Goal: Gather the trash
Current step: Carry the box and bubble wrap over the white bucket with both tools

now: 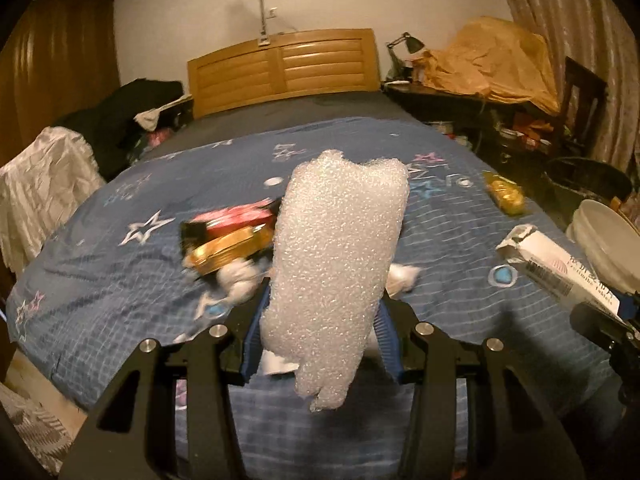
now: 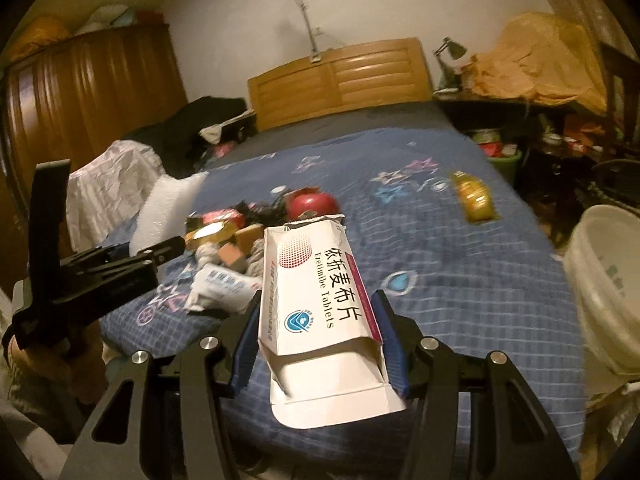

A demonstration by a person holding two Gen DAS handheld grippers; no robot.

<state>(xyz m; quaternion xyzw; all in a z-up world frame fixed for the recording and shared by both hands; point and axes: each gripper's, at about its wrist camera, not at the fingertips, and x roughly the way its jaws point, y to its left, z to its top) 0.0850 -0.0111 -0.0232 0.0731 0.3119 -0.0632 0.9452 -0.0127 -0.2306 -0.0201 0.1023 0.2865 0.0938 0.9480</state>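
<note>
My left gripper (image 1: 320, 312) is shut on a white bubble-wrap piece (image 1: 340, 256) and holds it above the blue bed cover (image 1: 120, 280). My right gripper (image 2: 316, 312) is shut on an empty white tablet box (image 2: 316, 296) with its flaps open. The box also shows in the left wrist view (image 1: 560, 268), and the bubble wrap in the right wrist view (image 2: 164, 208). A pile of trash lies on the bed: a gold tin lid (image 1: 228, 248), a red wrapper (image 1: 232, 218), crumpled white tissues (image 1: 240, 280) and a red round object (image 2: 312, 204). A yellow packet (image 1: 504, 198) lies apart at the right.
A white bucket (image 2: 604, 280) stands beside the bed at the right. A wooden headboard (image 1: 284, 64) is at the far end. Clothes are piled at the left (image 1: 120, 120). A cluttered desk with a lamp (image 1: 480, 92) is at the far right.
</note>
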